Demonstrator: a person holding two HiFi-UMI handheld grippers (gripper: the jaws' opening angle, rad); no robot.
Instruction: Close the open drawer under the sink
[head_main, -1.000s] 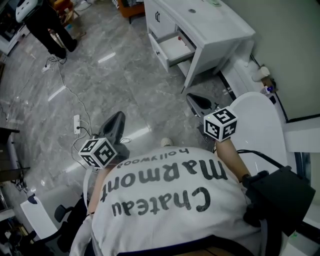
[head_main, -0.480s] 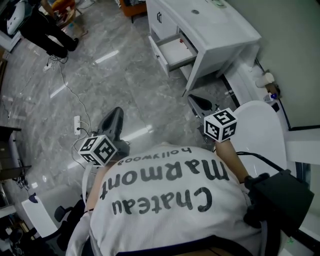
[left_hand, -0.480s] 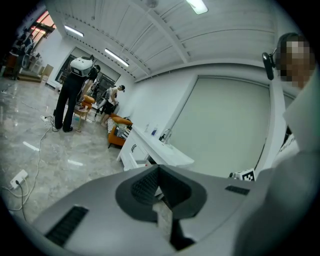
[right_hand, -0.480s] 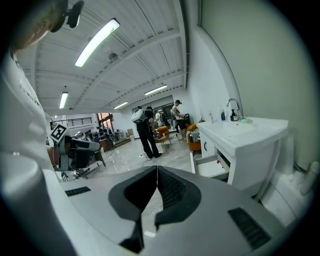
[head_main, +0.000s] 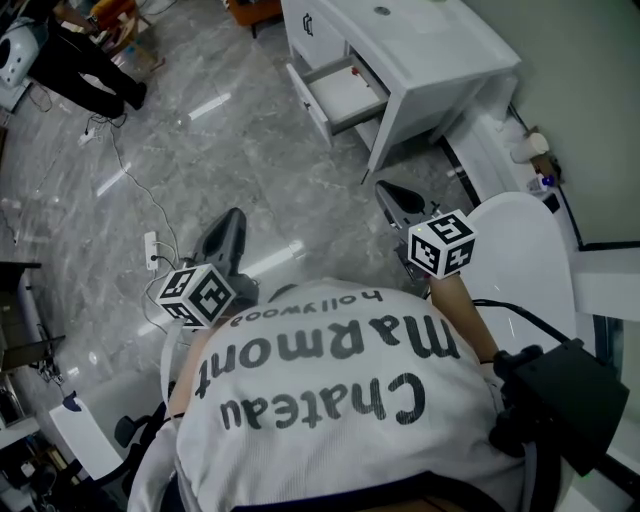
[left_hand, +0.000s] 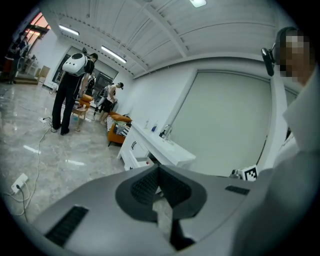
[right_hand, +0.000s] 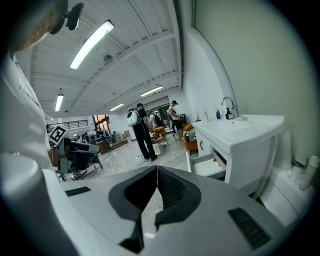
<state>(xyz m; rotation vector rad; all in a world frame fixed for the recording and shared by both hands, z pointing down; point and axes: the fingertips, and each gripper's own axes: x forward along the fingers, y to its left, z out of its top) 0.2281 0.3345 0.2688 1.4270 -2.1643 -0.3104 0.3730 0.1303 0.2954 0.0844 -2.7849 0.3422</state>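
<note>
The white sink cabinet (head_main: 430, 50) stands at the top of the head view, with its drawer (head_main: 335, 95) pulled out toward the floor and empty inside. Both grippers are held in front of the person, well short of the cabinet. My left gripper (head_main: 228, 235) hangs over the grey floor, jaws shut and empty. My right gripper (head_main: 392, 198) is the one closer to the cabinet's near leg, also shut on nothing. In the right gripper view the open drawer (right_hand: 207, 165) shows beyond the closed jaws (right_hand: 157, 167). In the left gripper view the cabinet (left_hand: 160, 147) lies far behind the jaws (left_hand: 159, 167).
A white toilet (head_main: 520, 250) stands to the right, beside the right arm. A power strip (head_main: 152, 250) and its cable lie on the floor at left. A person in black (head_main: 85, 70) stands at the far left. An orange chair (head_main: 250, 10) sits beyond the cabinet.
The head view has shifted a little, so the cabinet and drawer sit slightly further left. Both grippers stay shut and keep nearly the same place in the picture.
</note>
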